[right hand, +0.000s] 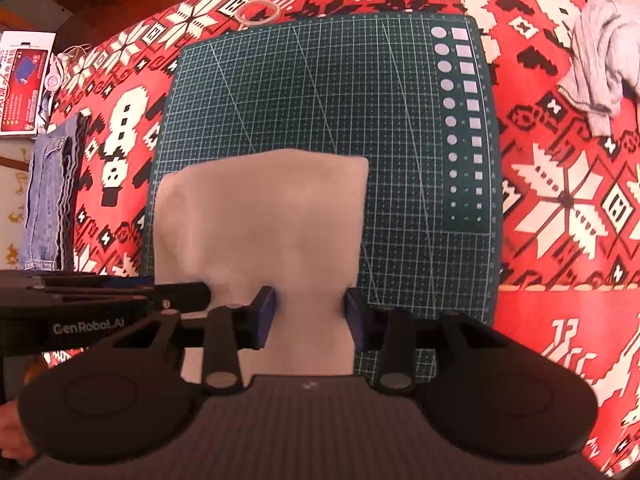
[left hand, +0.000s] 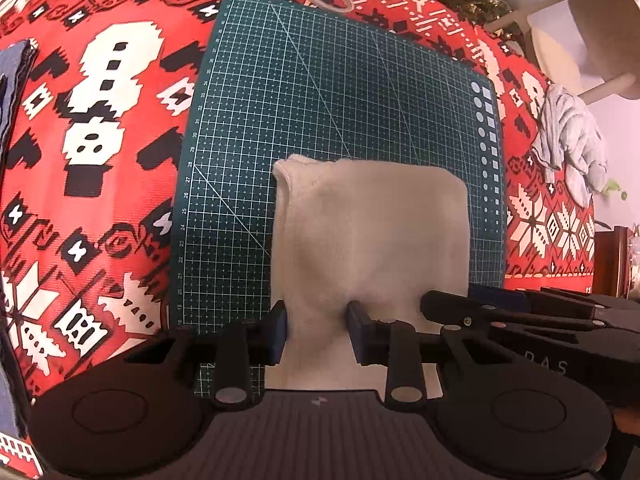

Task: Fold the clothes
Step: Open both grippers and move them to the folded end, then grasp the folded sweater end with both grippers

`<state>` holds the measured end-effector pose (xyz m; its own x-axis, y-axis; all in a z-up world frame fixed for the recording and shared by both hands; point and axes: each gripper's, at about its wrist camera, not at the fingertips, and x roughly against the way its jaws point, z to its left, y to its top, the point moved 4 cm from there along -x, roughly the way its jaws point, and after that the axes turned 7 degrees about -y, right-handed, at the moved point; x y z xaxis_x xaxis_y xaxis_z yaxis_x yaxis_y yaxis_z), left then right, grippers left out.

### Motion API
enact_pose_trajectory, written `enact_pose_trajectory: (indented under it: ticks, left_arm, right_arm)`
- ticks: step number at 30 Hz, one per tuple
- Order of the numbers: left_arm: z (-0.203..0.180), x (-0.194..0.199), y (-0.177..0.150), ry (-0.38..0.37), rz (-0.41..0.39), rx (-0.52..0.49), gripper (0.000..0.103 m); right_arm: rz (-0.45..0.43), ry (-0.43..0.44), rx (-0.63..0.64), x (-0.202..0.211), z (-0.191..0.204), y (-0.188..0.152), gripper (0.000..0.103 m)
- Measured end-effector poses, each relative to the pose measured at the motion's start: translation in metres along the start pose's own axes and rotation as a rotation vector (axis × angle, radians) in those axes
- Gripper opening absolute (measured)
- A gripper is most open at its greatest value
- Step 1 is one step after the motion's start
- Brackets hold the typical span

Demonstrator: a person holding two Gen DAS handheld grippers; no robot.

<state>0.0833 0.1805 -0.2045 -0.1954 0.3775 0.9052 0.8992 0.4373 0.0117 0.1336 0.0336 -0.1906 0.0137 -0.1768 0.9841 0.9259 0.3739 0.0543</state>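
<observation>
We see the cream cloth (left hand: 372, 236) folded on the green cutting mat (left hand: 320, 92); our left gripper (left hand: 318, 330) and right gripper (right hand: 310, 318) each straddle its near edge, fingers spread, grasping nothing

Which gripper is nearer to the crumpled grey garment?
Right. The right gripper sits at the cream cloth's right side, toward the grey garment; the left gripper sits beyond it.
</observation>
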Motion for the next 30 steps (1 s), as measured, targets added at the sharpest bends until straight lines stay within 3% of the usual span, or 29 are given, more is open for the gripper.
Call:
enact_pose_trajectory:
  ticks: [5,10,11,12,16,19,30]
  left_arm:
    - [0.003,0.010,-0.001,-0.016,0.002,0.049,0.036]
    - [-0.006,0.026,-0.002,0.023,0.009,0.045,0.038]
    - [-0.008,0.028,-0.001,0.042,0.015,0.044,0.037]
    - [-0.011,0.030,-0.001,0.058,0.021,0.043,0.035]
    - [-0.019,0.038,0.001,0.086,0.015,0.031,0.009]
    - [-0.024,0.039,0.005,0.109,0.010,0.027,0.002]
    - [-0.034,0.013,0.020,0.165,0.064,-0.005,0.000]
  right_arm:
    - [0.021,-0.023,0.006,0.009,0.001,0.004,0.042]
    - [0.029,-0.043,0.012,0.020,0.006,0.005,0.041]
    - [0.028,-0.048,0.015,0.022,0.008,0.006,0.035]
    - [0.027,-0.052,0.015,0.025,0.010,0.007,0.027]
    - [0.028,-0.067,0.011,0.032,0.014,0.013,0.015]
    - [0.052,-0.078,0.004,0.030,0.017,0.017,0.005]
    - [0.115,-0.107,-0.012,0.006,0.018,0.027,0.000]
